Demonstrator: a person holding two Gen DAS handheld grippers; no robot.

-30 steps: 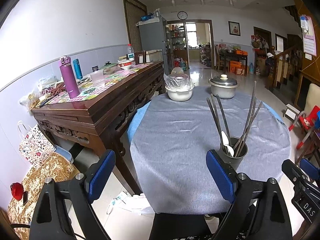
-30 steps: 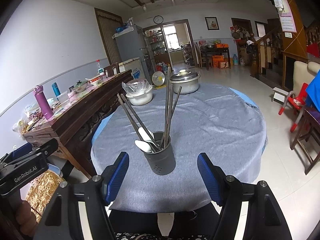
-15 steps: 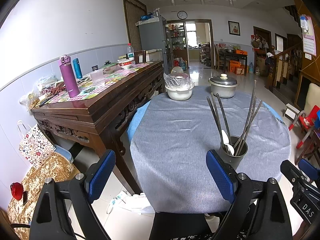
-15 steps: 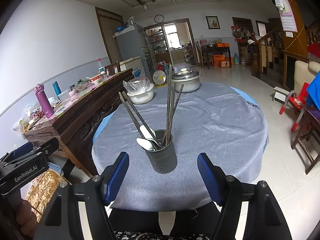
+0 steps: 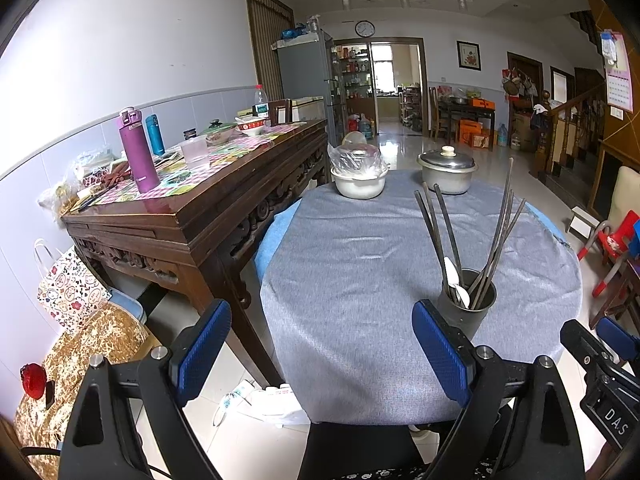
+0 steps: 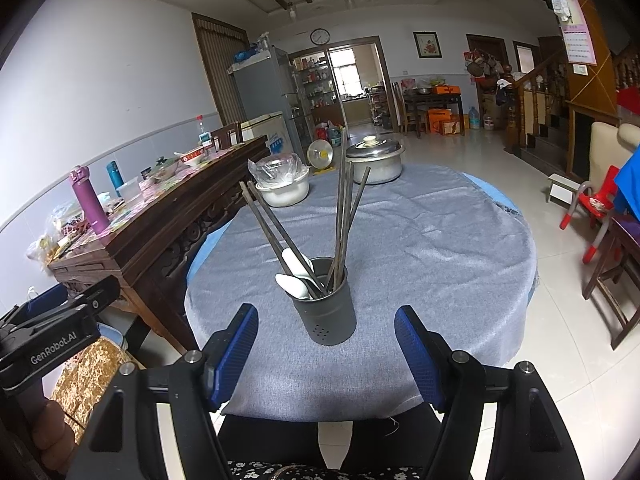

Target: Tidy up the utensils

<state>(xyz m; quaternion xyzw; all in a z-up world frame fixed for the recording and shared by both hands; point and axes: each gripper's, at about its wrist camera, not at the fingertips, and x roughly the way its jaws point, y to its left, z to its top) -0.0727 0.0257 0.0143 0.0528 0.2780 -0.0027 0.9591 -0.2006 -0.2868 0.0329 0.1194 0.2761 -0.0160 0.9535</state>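
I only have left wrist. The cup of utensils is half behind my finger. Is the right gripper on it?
Observer: No. The right gripper is open, and the cup stands free in front of the gap between its fingers.
Operator: Cup solid or perforated?
Observer: Small holes low on its front wall.
Operator: How many spoons?
Observer: Two white spoons, bowls up, on the left side beside the chopsticks.
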